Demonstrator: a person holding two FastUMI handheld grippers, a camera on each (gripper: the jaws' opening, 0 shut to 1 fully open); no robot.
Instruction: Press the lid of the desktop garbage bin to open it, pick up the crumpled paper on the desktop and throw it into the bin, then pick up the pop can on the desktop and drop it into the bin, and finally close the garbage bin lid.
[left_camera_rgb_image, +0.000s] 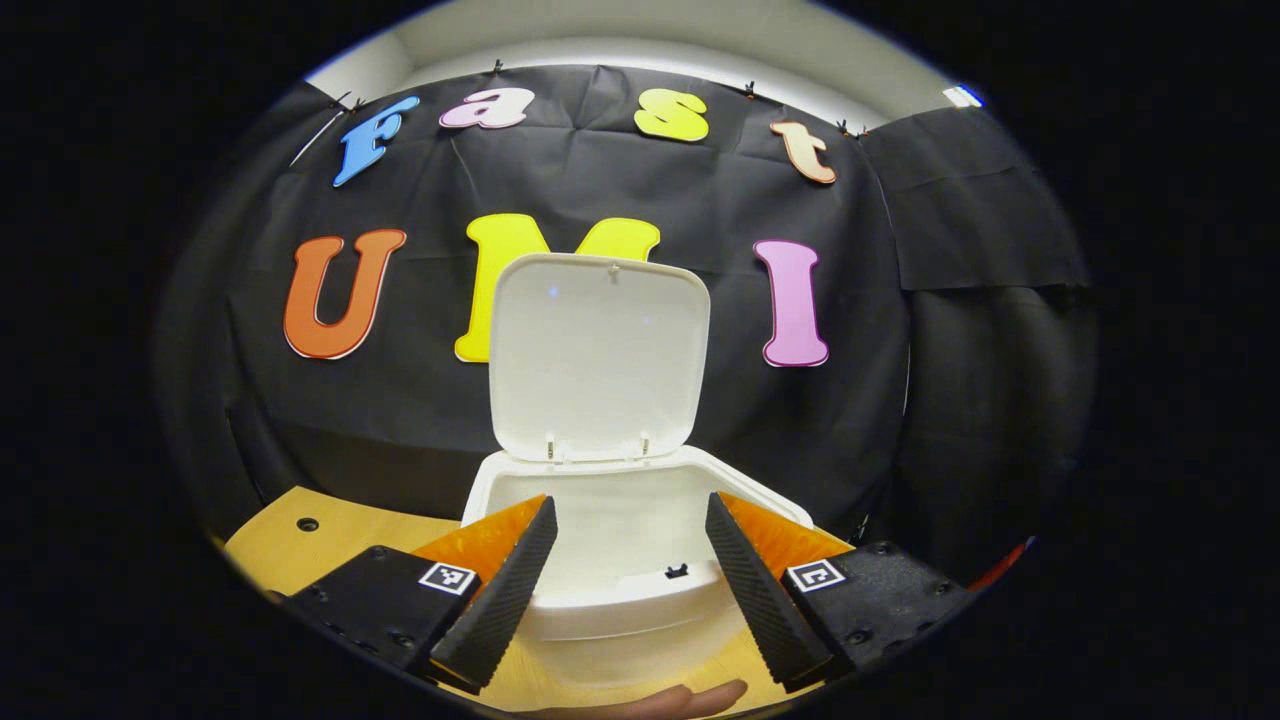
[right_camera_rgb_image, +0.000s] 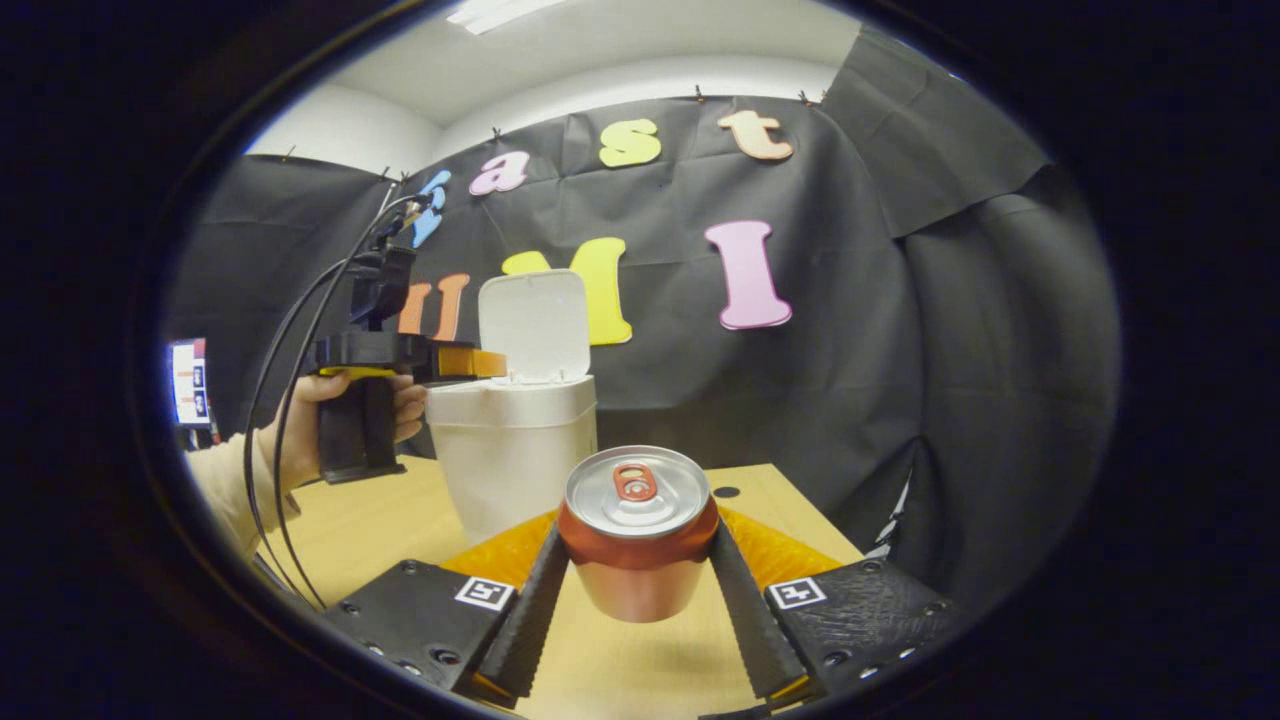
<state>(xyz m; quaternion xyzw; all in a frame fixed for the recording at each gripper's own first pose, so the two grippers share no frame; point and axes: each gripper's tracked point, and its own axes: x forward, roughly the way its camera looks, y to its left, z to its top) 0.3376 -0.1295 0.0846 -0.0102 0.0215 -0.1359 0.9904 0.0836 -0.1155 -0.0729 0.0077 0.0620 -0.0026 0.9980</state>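
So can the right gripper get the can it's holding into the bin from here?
Probably yes: the lid stands open, though the left gripper hovers at the bin rim.

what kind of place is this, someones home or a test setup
Most likely a staged recording booth, not a home. Black cloth is clipped up as a wall, a bare wooden table holds little besides a white bin with its lid up, and a hand-held right gripper grips a pop can.
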